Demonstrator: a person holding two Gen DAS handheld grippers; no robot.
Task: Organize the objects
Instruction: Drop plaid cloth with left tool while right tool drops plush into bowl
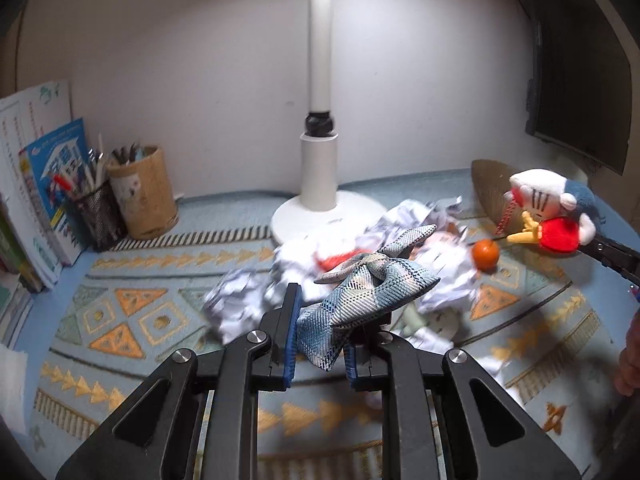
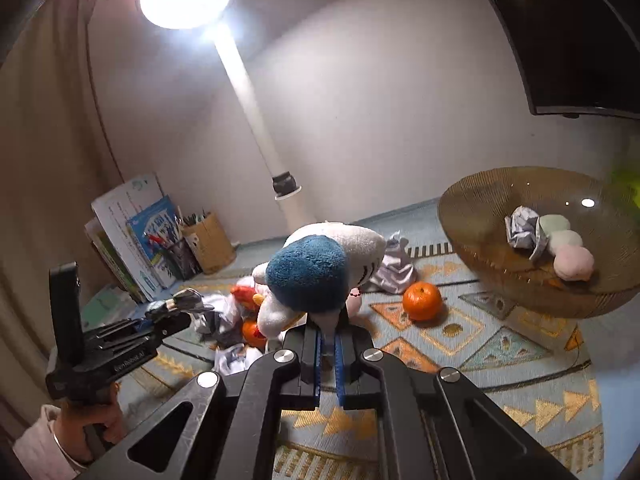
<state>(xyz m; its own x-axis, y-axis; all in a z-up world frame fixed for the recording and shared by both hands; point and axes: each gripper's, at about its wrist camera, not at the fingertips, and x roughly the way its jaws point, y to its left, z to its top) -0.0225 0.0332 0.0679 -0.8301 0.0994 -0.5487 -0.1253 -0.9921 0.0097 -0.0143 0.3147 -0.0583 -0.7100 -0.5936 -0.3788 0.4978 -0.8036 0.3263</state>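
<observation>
2 grippers clamp woven plaid bow (image 1: 372, 292), fuzzy plush (image 2: 320, 268).

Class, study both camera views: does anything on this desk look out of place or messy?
Yes. Crumpled paper lies scattered over the patterned mat near the lamp base, with an orange loose beside it. One paper ball already sits in the bowl, so the rest looks like unsorted clutter.
</observation>
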